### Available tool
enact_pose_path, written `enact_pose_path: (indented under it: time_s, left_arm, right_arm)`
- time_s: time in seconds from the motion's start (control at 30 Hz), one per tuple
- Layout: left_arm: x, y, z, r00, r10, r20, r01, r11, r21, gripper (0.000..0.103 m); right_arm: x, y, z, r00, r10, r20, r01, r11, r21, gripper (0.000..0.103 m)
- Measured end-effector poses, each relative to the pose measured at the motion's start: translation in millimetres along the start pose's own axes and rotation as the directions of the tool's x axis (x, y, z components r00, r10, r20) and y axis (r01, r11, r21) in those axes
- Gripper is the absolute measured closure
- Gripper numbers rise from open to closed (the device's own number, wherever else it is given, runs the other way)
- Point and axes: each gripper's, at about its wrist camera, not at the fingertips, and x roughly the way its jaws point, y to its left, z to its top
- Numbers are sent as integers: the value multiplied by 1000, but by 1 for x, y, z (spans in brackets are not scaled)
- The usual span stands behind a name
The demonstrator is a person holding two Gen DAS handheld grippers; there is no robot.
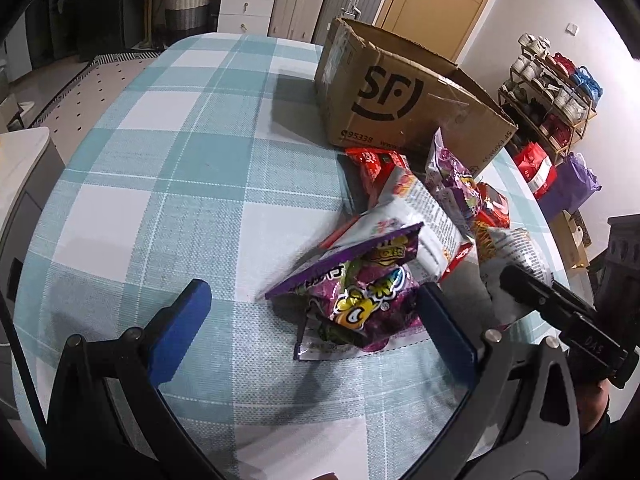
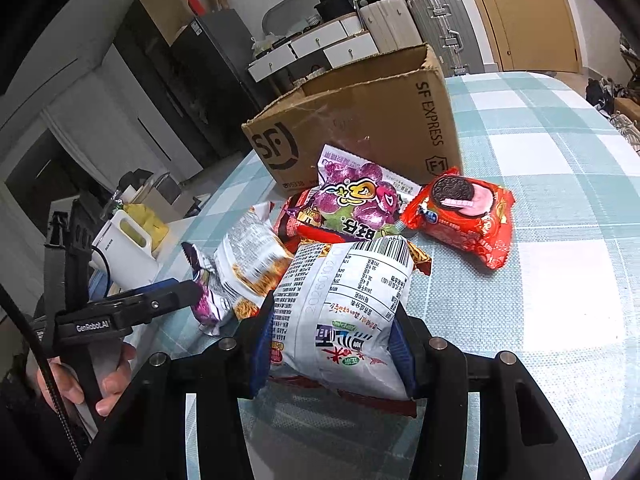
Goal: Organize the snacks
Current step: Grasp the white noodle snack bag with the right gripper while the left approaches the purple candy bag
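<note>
The white snack bag (image 2: 344, 312), low in the frame, is being squeezed by the right gripper (image 2: 332, 344); lifting it steadily toward the cardboard box (image 2: 360, 120) at upper centre seems wise, while the left gripper (image 1: 316, 320) is gaping wide, its right finger beside a purple bag (image 1: 360, 300).

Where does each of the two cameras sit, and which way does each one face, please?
Left wrist: on the left gripper, angled down at a purple snack bag between open blue fingers.
Right wrist: on the right gripper, shut on a white snack packet; a hand shows.
Shared: the cardboard box, the checked tablecloth and the snack pile.
</note>
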Motion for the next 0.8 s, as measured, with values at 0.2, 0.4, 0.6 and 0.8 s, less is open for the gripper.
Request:
enact_pose_path:
  time_s: [0.2, 0.4, 0.6, 0.8]
  left_arm:
    - [6, -7, 0, 1000, -4, -13, 4, 1000, 10, 1]
    - [13, -13, 2, 1000, -5, -22, 5, 1000, 16, 1]
    - [20, -16, 4, 999, -19, -30, 20, 1000, 10, 2]
    - [24, -16, 2, 992, -120, -40, 120, 993, -2, 44]
  right_arm:
    - [-10, -4, -1, 1000, -8, 23, 8, 1000, 4, 53]
    - [-14, -8, -4, 1000, -9, 29, 9, 1000, 6, 53]
    - [-20, -12, -6, 999, -10, 41, 9, 1000, 10, 53]
    - [-25, -17, -6, 999, -11, 49, 10, 1000, 18, 53]
